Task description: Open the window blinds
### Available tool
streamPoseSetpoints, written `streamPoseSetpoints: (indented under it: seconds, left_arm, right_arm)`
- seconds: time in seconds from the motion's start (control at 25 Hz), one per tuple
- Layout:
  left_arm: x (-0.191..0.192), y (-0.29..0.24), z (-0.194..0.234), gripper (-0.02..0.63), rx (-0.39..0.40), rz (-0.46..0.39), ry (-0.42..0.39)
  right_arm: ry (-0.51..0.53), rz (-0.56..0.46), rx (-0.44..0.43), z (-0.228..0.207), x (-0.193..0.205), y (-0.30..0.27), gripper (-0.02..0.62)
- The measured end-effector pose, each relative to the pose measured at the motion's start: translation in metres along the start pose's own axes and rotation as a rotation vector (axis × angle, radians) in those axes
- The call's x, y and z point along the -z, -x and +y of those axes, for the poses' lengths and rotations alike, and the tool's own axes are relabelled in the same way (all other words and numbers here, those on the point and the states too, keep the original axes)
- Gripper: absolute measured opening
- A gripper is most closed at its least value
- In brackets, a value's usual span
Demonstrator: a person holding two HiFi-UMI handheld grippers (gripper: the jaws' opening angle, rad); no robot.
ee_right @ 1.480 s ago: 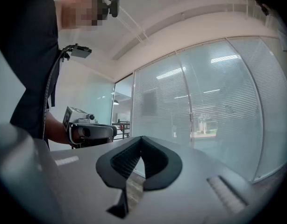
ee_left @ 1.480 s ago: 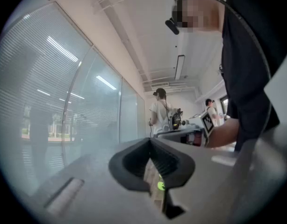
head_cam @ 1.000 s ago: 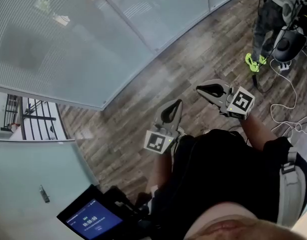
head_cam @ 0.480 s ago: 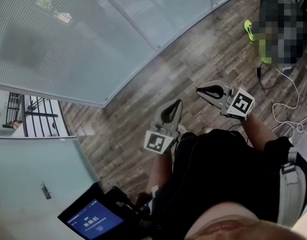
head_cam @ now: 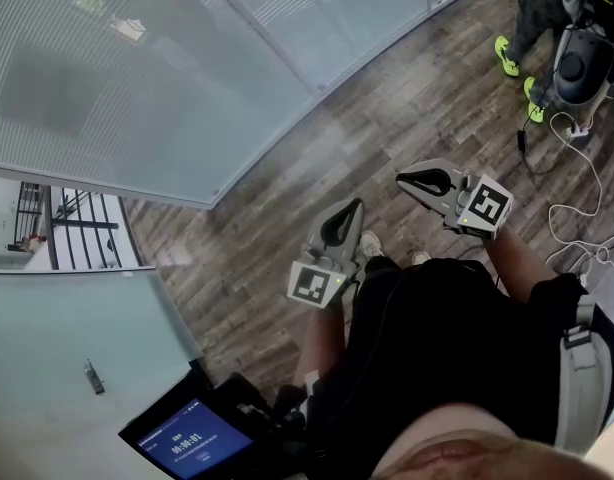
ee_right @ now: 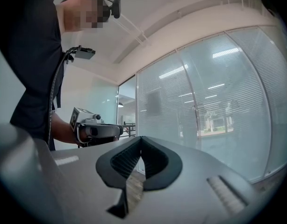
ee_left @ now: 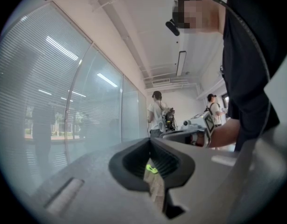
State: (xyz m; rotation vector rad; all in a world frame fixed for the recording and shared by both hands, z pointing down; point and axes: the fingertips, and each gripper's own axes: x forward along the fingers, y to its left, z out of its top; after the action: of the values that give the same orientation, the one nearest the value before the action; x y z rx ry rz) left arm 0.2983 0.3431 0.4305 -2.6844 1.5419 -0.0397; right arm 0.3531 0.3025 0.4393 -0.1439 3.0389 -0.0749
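Left gripper (head_cam: 353, 208): its jaws were pressed together with nothing between them, above the wooden floor (head_cam: 277, 238).
Right gripper (head_cam: 403, 179): it was clenched and empty, near the left gripper.
Window blinds (head_cam: 137, 68): the slats lay closed behind glass, well apart from both grippers.
Bystander's green shoes (head_cam: 505, 55): they stood at the far right.

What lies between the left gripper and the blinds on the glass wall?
Only bare wooden floor, seen in the head view; the left gripper, jaws together, is well short of the blinds.
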Motion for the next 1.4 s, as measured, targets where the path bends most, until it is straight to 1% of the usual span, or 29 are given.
streamPoseSetpoints:
  seconds: [0.16,0.28,0.44,0.72,0.8,1.0,1.16,1.4]
  left_arm:
    - [0.001,-0.005,0.026,0.003,0.004,0.000,0.017]
    - [0.001,-0.005,0.027,0.003,0.018,-0.011,0.010]
    - [-0.001,-0.009,0.046,0.003,0.024,-0.021,0.021]
    - [0.000,-0.006,0.054,0.003,0.033,-0.038,0.005]
    - [0.002,-0.007,0.069,0.003,0.037,-0.036,0.008]
    - [-0.001,-0.005,0.126,0.003,0.048,-0.032,0.028]
    - [-0.001,-0.001,0.153,0.003,0.059,-0.032,0.015]
    - [-0.001,0.005,0.189,0.003,0.073,-0.035,0.021]
  right_arm:
    - [0.004,0.023,-0.011,-0.009,0.002,-0.021,0.006]
    - [0.010,0.029,-0.011,-0.008,0.003,-0.023,0.006]
    - [0.010,0.025,0.001,-0.019,-0.002,-0.039,0.006]
    - [0.047,0.010,0.017,-0.020,-0.003,-0.046,0.006]
    - [0.048,0.008,0.021,-0.028,0.000,-0.060,0.006]
    - [0.040,0.012,0.032,-0.049,-0.004,-0.114,0.006]
    - [0.044,0.014,0.042,-0.055,-0.003,-0.140,0.006]
    - [0.053,0.023,0.063,-0.068,-0.003,-0.174,0.006]
